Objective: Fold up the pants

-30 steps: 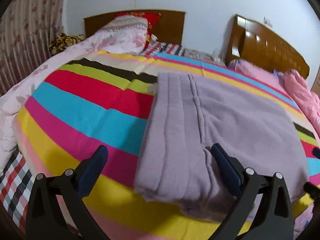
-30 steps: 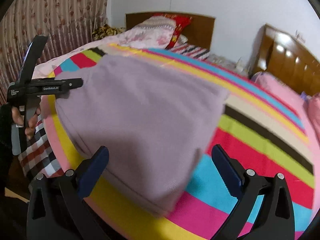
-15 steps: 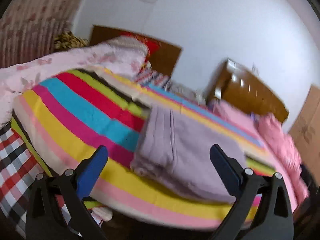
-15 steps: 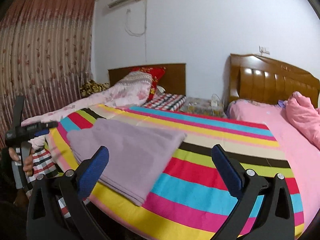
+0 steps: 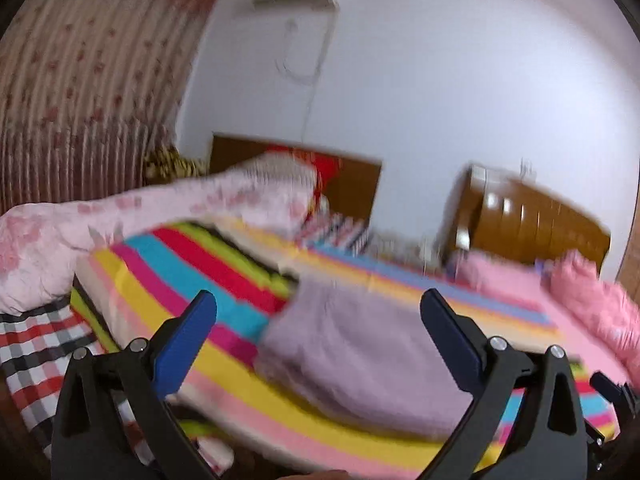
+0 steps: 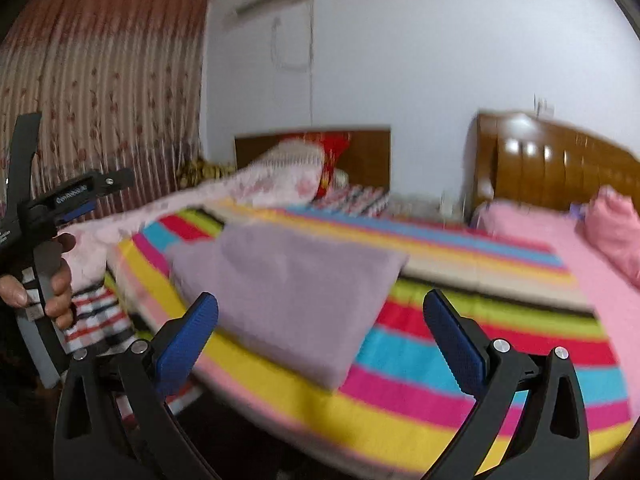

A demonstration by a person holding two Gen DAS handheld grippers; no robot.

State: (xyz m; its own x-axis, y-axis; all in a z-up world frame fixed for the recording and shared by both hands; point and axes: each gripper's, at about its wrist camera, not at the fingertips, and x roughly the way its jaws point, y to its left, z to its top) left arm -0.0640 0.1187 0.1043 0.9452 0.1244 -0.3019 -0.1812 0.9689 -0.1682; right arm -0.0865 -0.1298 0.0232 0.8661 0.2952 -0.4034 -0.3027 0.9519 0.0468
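Both tongs pulled back further, spread empty, pants folded, motion-blurred

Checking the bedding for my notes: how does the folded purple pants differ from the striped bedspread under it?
The pants are one plain lilac colour; the bedspread has bright multicoloured stripes. The pants are a compact folded stack near one corner; the bedspread lies spread over the whole bed. Both lie flat, untouched by either hand-held gripper.

Home bedroom: beds, curtain, air conditioner
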